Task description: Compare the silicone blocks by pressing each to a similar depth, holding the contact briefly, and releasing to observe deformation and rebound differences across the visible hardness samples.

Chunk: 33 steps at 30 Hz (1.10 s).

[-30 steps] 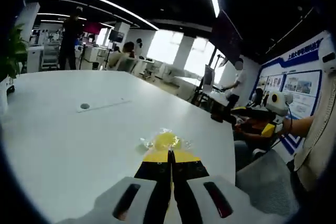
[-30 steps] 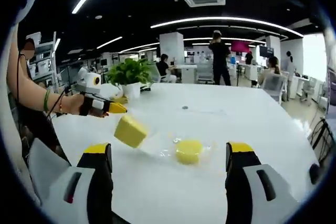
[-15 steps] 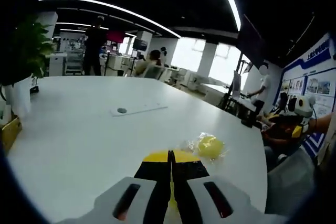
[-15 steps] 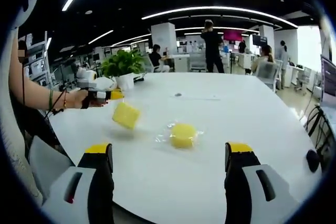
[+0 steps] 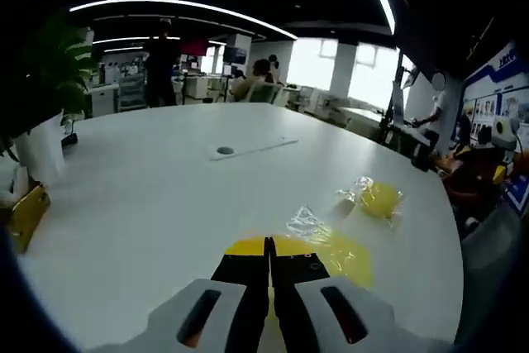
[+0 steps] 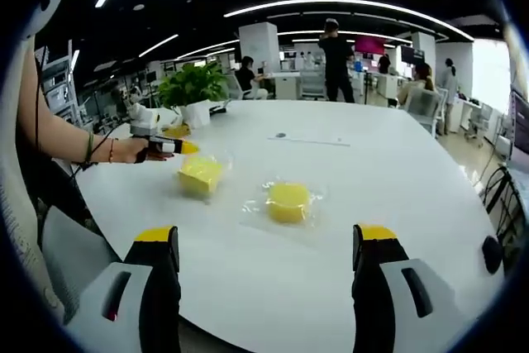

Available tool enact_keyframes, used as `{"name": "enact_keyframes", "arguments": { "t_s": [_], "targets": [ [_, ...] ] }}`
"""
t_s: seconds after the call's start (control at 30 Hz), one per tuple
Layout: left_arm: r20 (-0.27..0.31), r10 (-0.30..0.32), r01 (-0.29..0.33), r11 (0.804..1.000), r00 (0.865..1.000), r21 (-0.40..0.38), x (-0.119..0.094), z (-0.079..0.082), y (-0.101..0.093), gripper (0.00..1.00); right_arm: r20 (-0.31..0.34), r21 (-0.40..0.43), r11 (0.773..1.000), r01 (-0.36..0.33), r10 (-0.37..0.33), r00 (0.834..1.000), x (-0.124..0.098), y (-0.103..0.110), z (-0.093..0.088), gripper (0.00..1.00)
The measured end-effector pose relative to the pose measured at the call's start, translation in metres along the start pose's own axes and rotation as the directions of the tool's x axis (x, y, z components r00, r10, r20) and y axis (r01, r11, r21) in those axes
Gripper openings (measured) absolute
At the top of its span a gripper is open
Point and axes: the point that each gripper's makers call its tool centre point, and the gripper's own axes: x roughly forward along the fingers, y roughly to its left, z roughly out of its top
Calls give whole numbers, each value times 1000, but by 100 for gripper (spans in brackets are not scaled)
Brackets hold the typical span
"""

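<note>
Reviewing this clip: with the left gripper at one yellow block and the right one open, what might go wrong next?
1. Both silicone blocks sit in loose clear wrap; the left gripper, shut beside the square block, may skid on film rather than press evenly.
2. The round block lies free on the smooth white table and may slide under a press from the open right gripper.

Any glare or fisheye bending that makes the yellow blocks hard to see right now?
Right gripper view: both yellow blocks read clearly on the white table, whose edge bows. Left gripper view: bright windows wash out; the plastic wrap glints by the left hand-held gripper.
</note>
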Motion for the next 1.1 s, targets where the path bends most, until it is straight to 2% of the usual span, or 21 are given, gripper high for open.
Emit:
{"name": "enact_keyframes", "arguments": {
  "t_s": [0.17, 0.33, 0.37, 0.6, 0.77, 0.8, 0.87, 0.93, 1.03, 1.1],
  "targets": [
    [-31, 15, -15, 1000, 999, 9, 8, -16, 3, 0, -8, 8, 1000, 5, -5, 1000, 3, -3, -2, 80],
    [-50, 25, -24, 999, 998, 22, 11, -24, 2, 0, -19, 4, 1000, 4, -3, 1000, 6, -2, -4, 80],
    [-32, 21, -21, 1000, 999, 8, 11, -22, 1, 0, -21, 4, 1000, 2, -2, 1000, 7, -2, -4, 80],
    [-27, 17, -17, 1000, 999, -3, 9, -20, -1, 0, -40, -8, 1000, -15, 15, 999, 12, 2, -7, 79],
    [-22, 27, -26, 999, 999, 24, 8, -17, -1, 0, -43, -20, 999, -30, 29, 999, 13, 4, -7, 79],
    [-20, 35, -35, 999, 999, 25, 7, -16, 0, 3, -40, -23, 999, -33, 32, 999, 13, 5, -6, 79],
    [-14, 47, -47, 999, 999, 24, 7, -14, 3, 14, -43, -33, 999, -36, 35, 998, 12, 6, -6, 79],
    [-16, 95, -94, 995, 995, 29, 5, -10, 10, 28, -39, -33, 999, -41, 40, 998, 11, 7, -6, 79],
    [-7, 108, -108, 993, 994, 50, -1, -3, 11, 32, -30, -33, 998, -47, 46, 999, 9, 8, -5, 79],
    [-3, 118, -118, 991, 993, 58, -5, 1, 11, 41, -25, -36, 998, -48, 47, 999, 9, 9, -5, 79]
  ]
}}
